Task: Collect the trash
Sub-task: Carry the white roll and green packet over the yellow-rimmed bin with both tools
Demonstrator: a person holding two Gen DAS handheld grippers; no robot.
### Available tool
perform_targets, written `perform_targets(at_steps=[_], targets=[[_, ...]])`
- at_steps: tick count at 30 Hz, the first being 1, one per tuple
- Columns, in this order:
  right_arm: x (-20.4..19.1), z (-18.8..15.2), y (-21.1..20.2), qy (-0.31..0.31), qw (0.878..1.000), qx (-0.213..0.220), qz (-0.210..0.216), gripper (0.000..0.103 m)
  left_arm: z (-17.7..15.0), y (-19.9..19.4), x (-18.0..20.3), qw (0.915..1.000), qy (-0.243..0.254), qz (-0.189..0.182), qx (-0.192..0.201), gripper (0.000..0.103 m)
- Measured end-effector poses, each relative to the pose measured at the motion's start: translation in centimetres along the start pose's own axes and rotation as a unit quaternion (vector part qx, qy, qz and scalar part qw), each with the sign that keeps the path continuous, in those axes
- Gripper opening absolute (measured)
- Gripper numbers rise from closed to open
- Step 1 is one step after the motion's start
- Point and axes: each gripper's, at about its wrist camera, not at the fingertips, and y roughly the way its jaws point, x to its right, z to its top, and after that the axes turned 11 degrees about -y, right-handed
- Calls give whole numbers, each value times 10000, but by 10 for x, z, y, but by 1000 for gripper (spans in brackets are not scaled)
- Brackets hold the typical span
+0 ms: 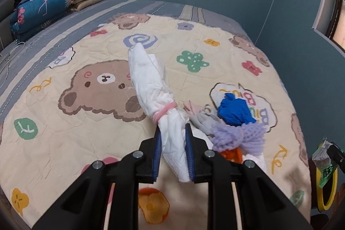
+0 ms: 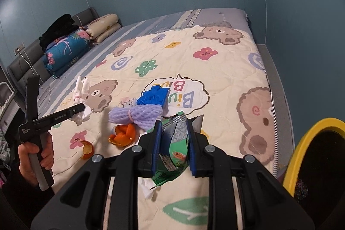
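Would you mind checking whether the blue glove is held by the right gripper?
No, the blue glove lies on the quilt, while the right gripper holds a green wrapper.

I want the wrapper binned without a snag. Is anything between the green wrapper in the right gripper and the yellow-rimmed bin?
Nothing visible is. The right gripper holds the green wrapper above the quilt, and the yellow-rimmed bin stands open to its right past the bed's edge, with only bare quilt between them.

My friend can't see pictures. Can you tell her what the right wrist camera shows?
The right gripper pinches a green snack wrapper above a bear quilt. Behind lie purple foam netting, a blue glove and orange peel; a yellow-rimmed bin stands at right.
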Motion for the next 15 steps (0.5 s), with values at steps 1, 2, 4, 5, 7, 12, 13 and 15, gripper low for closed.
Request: perform_targets(at_steps=[1,2,4,5,7,12,13,15], targets=[[1,-2,-5,0,10000,20,-8,21,0,-7,1,10000,30,-23,48,19],[1,-3,-13,-7,10000,55,-28,21,-1,-12,4,9999,50,-41,90,19],[2,-5,-27,-24,9999,137,-67,21,0,-26,9,9997,80,-123,175,19],[2,-6,-35,-33,9998,186,-94,21,0,-31,12,9996,95,-156,213,19],[4,-8,-49,-49,9996,245,-133,21,0,-45,19,9991,153,-236,319,19],[9,-10,-83,-92,9985,469,-283,21,-1,-75,39,9971,319,-454,518,19],[10,-10,-87,-79,9983,497,-288,21,-2,-81,45,9966,352,-497,554,19],[14,-10,-98,-37,9978,594,-296,21,-3,-92,55,9954,411,-605,626,19]])
